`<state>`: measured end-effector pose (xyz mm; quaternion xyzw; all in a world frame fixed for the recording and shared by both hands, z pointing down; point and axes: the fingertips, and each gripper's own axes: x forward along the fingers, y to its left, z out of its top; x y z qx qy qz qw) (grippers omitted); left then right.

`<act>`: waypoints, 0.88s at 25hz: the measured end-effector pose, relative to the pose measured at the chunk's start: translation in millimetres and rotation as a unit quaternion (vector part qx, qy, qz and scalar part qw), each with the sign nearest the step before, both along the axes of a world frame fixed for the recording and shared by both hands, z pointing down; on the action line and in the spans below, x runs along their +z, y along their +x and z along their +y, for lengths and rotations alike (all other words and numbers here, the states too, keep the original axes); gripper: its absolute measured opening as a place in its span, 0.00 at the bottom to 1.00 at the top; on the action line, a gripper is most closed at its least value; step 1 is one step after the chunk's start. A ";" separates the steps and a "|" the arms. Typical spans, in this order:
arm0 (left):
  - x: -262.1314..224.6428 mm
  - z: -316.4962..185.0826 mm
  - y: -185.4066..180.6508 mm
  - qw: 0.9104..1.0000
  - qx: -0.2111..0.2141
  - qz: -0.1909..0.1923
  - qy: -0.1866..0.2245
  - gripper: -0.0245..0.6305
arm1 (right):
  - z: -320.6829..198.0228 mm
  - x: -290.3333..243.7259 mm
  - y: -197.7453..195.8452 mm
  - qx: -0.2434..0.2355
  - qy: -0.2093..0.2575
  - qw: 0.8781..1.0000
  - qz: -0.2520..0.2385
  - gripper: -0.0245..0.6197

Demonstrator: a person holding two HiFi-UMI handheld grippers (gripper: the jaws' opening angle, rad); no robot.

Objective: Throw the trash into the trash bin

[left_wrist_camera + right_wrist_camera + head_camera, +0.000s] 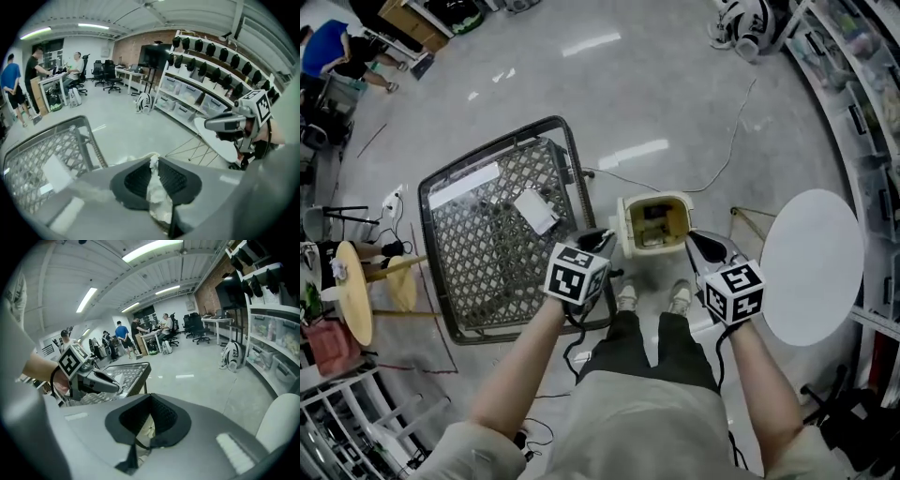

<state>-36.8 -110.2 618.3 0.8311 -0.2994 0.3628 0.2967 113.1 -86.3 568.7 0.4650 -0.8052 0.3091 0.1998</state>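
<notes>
So, the left tongs (598, 242) are clamped on a crumpled white tissue (153, 190), hovering right at the left edge of the beige trash bin (654, 223) on the floor. The right tongs (697, 246) are squeezed shut on nothing, just by the bin's right edge. A black mesh worktop (478, 272) stands on the bin's left side and a round white worktop (811, 267) on its right.
</notes>
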 end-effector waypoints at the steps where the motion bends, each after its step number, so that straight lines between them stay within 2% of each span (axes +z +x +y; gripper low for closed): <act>1: -0.7 -2.9 15.2 1.000 0.008 0.003 0.002 0.11 | -0.7 -0.1 6.4 0.007 0.001 1.000 0.000 0.04; 4: 14.4 -6.7 49.7 1.000 0.023 -0.014 -0.010 0.11 | -1.2 5.2 26.7 0.028 -0.001 1.000 0.004 0.04; 8: 44.4 -9.3 94.7 0.999 0.020 -0.003 -0.043 0.11 | -6.8 24.4 51.1 0.060 -0.005 0.998 0.003 0.04; 11: 78.7 -0.6 121.7 0.998 0.026 -0.030 -0.059 0.12 | -6.7 44.5 70.3 0.078 -0.014 0.997 0.001 0.04; 14: 117.8 3.0 131.7 0.995 0.007 -0.056 -0.079 0.12 | -5.5 67.2 86.3 0.093 -0.025 0.995 -0.003 0.04; 17: 144.8 -4.2 130.6 0.994 -0.018 -0.075 -0.081 0.12 | -5.6 91.2 95.3 0.100 -0.036 0.994 -0.008 0.04; 22: 187.6 2.2 147.6 0.989 -0.038 -0.062 -0.128 0.12 | -6.2 137.3 104.4 0.101 -0.051 0.994 -0.012 0.04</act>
